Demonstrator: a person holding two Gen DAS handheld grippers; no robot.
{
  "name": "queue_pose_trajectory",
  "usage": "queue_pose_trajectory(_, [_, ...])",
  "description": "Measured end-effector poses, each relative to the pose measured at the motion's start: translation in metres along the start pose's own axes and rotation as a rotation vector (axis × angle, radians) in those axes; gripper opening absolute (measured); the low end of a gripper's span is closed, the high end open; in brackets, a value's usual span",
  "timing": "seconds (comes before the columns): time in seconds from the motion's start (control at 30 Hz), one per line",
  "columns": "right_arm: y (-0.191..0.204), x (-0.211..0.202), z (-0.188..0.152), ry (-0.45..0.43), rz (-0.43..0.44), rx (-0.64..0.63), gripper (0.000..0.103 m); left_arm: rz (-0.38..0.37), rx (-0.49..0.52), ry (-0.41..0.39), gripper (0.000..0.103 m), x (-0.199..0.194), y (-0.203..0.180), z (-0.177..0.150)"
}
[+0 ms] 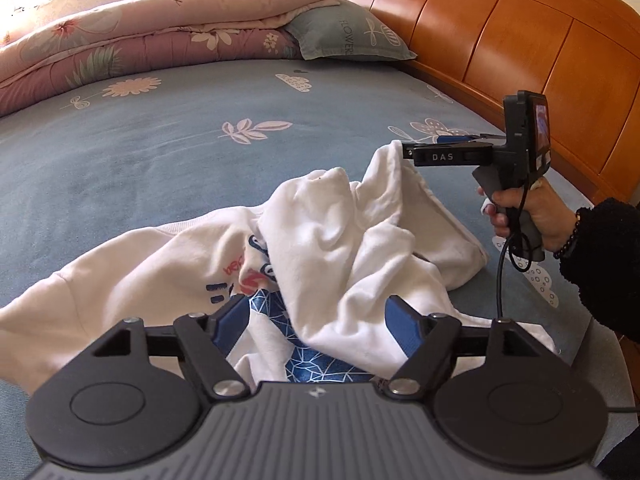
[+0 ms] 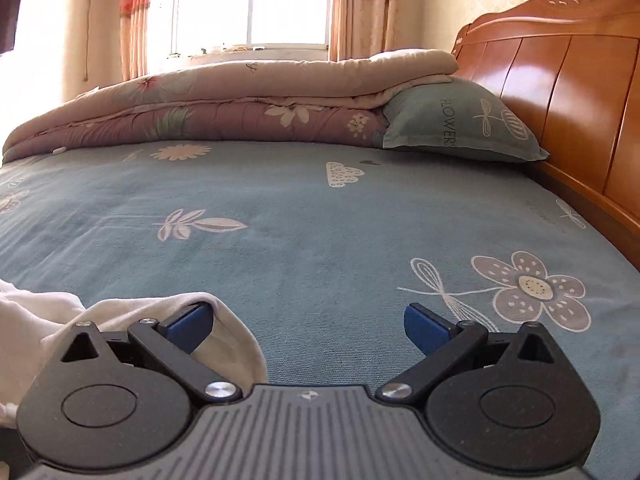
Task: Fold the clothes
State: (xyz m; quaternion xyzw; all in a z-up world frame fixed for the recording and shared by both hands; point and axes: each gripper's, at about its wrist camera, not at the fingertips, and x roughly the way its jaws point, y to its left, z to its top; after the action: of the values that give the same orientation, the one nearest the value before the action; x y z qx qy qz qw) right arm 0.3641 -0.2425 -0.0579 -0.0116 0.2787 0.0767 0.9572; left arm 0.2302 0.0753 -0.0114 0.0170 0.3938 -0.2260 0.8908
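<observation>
In the left wrist view, a folded quilt (image 1: 120,40) lay along the upper left of the frame, with a grey-green pillow (image 1: 348,34) just right of it against the wooden headboard (image 1: 520,32). The blue flowered bedsheet (image 1: 160,132) filled the middle. Across the lower centre sprawled the white sweatshirt (image 1: 320,240), rumpled, its printed front partly showing. The left gripper (image 1: 316,324) sat at the bottom centre, its 2 blue fingers (image 1: 230,328) spread wide apart over the cloth, clamping nothing. At the right of the frame a hand (image 1: 524,216) in a dark sleeve held the right gripper (image 1: 404,148), whose tip touched a raised edge of the sweatshirt.

In the right wrist view, that sweatshirt (image 2: 36,320) bunched in the lower left corner, draped over and behind the left finger (image 2: 192,322). The right gripper (image 2: 310,324) had its fingers parted wide, only bare bedsheet (image 2: 320,240) between them. The quilt (image 2: 240,96), pillow (image 2: 460,120) and headboard (image 2: 560,92) ran across the top.
</observation>
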Motion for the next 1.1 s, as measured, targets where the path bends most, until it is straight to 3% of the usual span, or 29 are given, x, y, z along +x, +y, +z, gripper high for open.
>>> queue_pose_trajectory(0.07, [-0.004, 0.0, 0.001, 0.031, 0.062, -0.017, 0.103, 0.012, -0.009, 0.006, 0.076, 0.0, 0.004, -0.001])
queue_pose_trajectory(0.2, [0.014, 0.007, -0.013, 0.137, 0.131, -0.19, 0.103, 0.035, -0.027, 0.018, 0.076, -0.001, 0.011, -0.004])
queue_pose_trajectory(0.3, [0.031, 0.016, -0.024, 0.143, 0.078, -0.274, 0.103, 0.054, -0.038, 0.026, 0.075, 0.0, 0.014, -0.005])
queue_pose_trajectory(0.57, [-0.014, 0.02, 0.004, 0.027, -0.314, -0.165, 0.103, 0.078, -0.04, 0.025, 0.076, -0.006, 0.02, -0.009])
queue_pose_trajectory(0.77, [-0.079, -0.009, 0.04, -0.081, -0.523, -0.089, 0.103, 0.081, -0.051, 0.027, 0.075, -0.006, 0.023, -0.011])
queue_pose_trajectory(0.83, [-0.091, -0.012, 0.045, -0.053, -0.512, -0.09, 0.103, 0.08, -0.052, 0.026, 0.075, -0.006, 0.022, -0.011])
queue_pose_trajectory(0.9, [-0.095, -0.008, 0.042, 0.033, -0.461, -0.118, 0.103, 0.077, -0.053, 0.025, 0.075, -0.006, 0.022, -0.01])
queue_pose_trajectory(1.03, [-0.081, -0.006, 0.023, 0.218, -0.232, -0.153, 0.103, 0.074, -0.074, 0.032, 0.075, -0.009, 0.024, -0.01])
queue_pose_trajectory(1.1, [-0.06, -0.017, 0.015, 0.266, -0.115, -0.164, 0.103, 0.078, -0.101, 0.034, 0.075, -0.013, 0.028, -0.01])
